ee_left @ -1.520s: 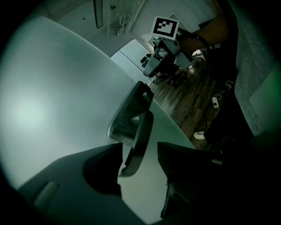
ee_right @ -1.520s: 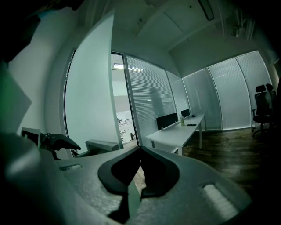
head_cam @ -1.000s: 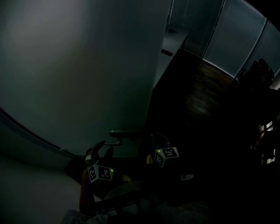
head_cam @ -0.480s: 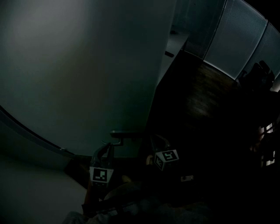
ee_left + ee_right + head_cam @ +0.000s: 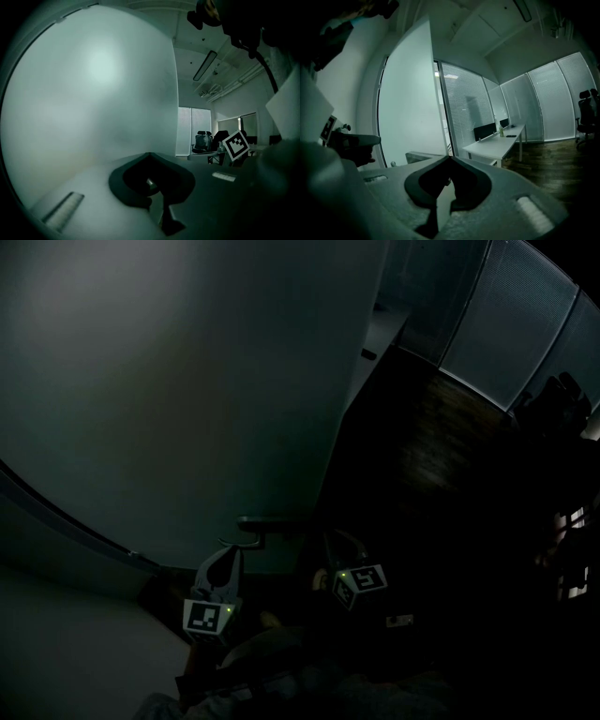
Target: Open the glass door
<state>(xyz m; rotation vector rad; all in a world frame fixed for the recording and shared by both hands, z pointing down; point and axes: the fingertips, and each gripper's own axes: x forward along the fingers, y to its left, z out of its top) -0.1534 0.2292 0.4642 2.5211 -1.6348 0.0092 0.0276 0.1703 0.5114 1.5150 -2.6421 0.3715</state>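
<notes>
Since a second ago, the left gripper (image 5: 228,561) points up under the glass door (image 5: 187,381) handle (image 5: 267,521), its fingers now pressed together; the right gripper (image 5: 343,551) fingers are pressed together too.

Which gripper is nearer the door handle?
The left gripper: in the head view its tips sit just below the left end of the handle on the frosted glass door. The right gripper is right of the door's edge.
</notes>
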